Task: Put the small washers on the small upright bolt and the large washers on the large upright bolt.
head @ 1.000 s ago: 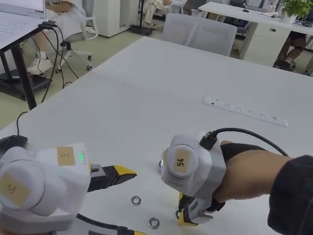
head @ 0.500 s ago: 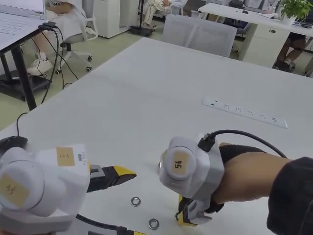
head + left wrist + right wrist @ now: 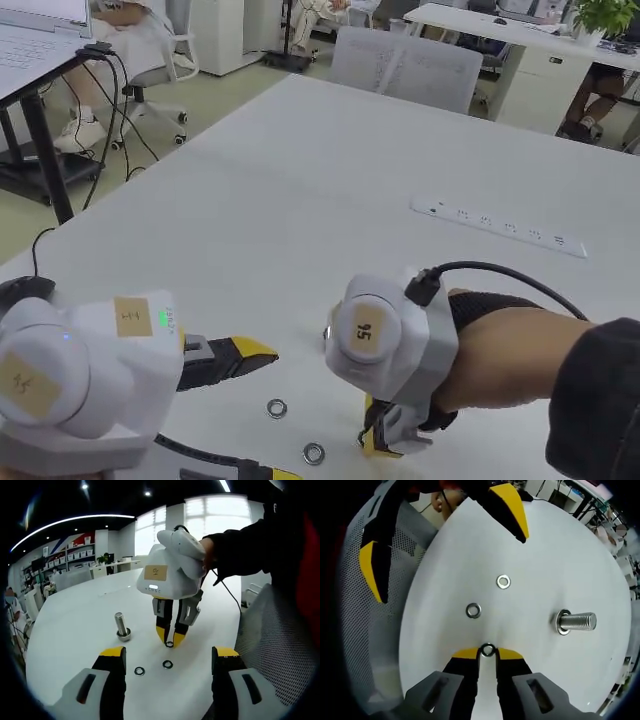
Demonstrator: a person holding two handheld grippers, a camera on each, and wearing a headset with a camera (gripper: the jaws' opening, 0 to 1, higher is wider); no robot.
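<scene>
Head view: the left gripper (image 3: 268, 412) and the right gripper (image 3: 372, 443) hang low over the table (image 3: 300, 180), with two loose washers (image 3: 313, 453) between them and a power strip (image 3: 495, 225) well beyond.

Left gripper view: its jaws stand wide, and the bolt (image 3: 121, 626) is upright near the right gripper.

Right gripper view: narrow jaws pinch the held washer (image 3: 488, 650), and the left gripper's jaws are overhead.
</scene>
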